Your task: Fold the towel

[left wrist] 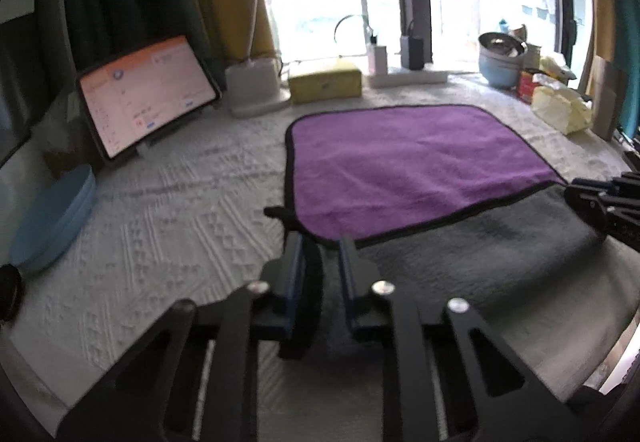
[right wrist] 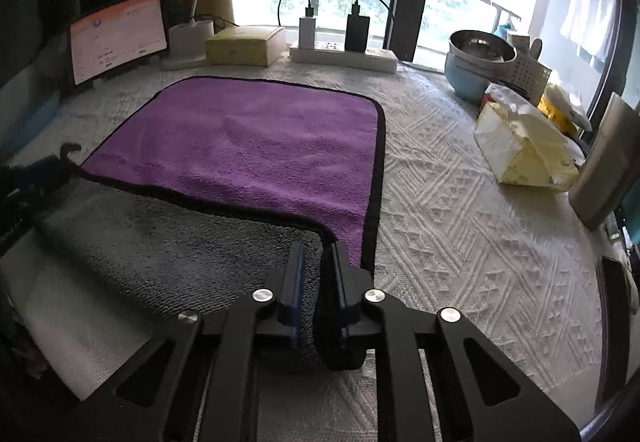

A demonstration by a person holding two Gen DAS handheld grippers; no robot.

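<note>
Your left hand-held gripper (left wrist: 320, 246) pinches the near left corner of the purple microfibre towel with black trim and a grey underside (left wrist: 400, 161), its black edge caught between the blue-padded fingers (left wrist: 294, 270). Your right hand-held gripper (right wrist: 318, 254) is pressed onto the near right corner in the same way, the rolled grey fabric squeezed between its fingers. The towel lies on the desk covered with a white embossed cloth (right wrist: 460, 222), its near edge turned over so the grey side faces up in a band across the front while the purple side lies flat beyond it. Behind the towel stand a lit tablet on a stand (left wrist: 148, 89), a white desk lamp (left wrist: 256, 81) and a yellow rectangular box (left wrist: 325, 81); a crumpled yellow tissue pack (right wrist: 524, 149) sits to the right, well apart from the towel
</note>
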